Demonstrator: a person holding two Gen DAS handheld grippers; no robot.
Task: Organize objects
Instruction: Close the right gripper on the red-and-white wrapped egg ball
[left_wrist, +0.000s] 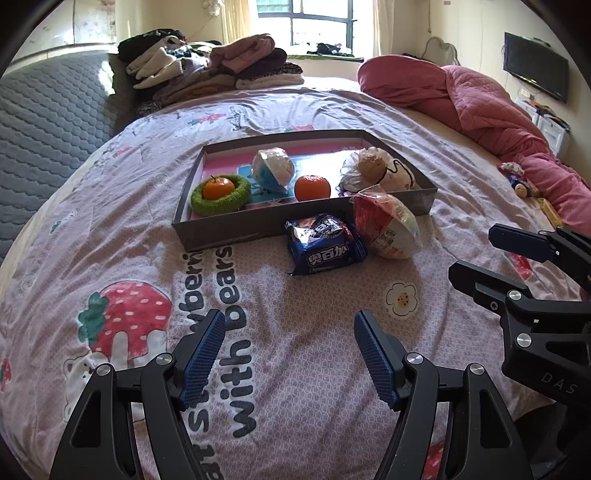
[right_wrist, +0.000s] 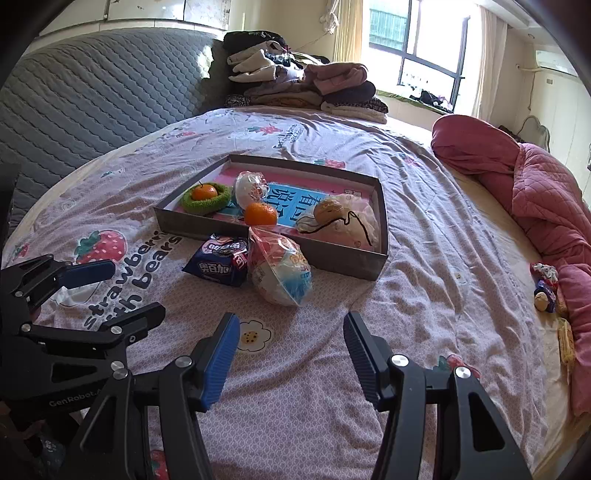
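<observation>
A grey shallow box lies on the bed. Inside it are an orange in a green knitted ring, a wrapped white-blue ball, a loose orange and a white pouch with a brown bun. In front of the box lie a blue cookie packet and a bagged red-white bowl. My left gripper is open over the sheet, short of the packet. My right gripper is open, near the bowl, holding nothing.
Folded clothes are stacked at the bed's far end. A pink quilt runs along the right side, with small snacks beside it. A grey padded headboard is at the left. A TV hangs on the right wall.
</observation>
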